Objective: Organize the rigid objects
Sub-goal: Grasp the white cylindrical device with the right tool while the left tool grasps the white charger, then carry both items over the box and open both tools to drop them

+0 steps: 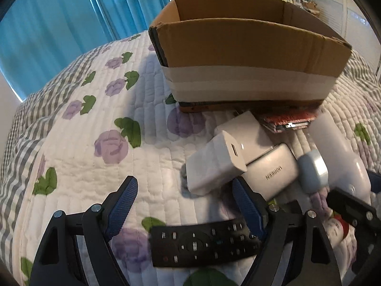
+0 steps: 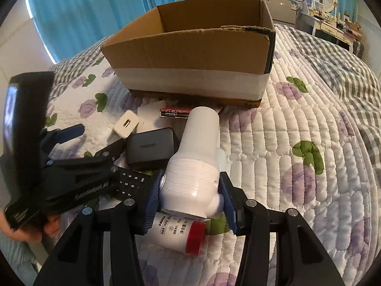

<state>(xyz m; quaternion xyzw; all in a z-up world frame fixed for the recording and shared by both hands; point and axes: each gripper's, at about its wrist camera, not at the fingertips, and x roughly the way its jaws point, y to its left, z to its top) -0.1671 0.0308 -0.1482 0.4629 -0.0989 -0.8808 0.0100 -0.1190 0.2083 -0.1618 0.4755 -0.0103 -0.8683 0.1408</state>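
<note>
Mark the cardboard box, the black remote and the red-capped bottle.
cardboard box [image 1: 250,45]: left wrist view, front wall.
black remote [image 1: 202,245]: left wrist view, button face.
red-capped bottle [image 2: 176,231]: right wrist view, labelled body.

We saw soft daylight glowing through the blue curtains, leaving the room evenly bright. The cardboard box cast a faint shadow on the quilt. Both fisheye views curved strongly, with black corners. The chargers looked slightly blurred; small glare marked the white bottle.
</note>
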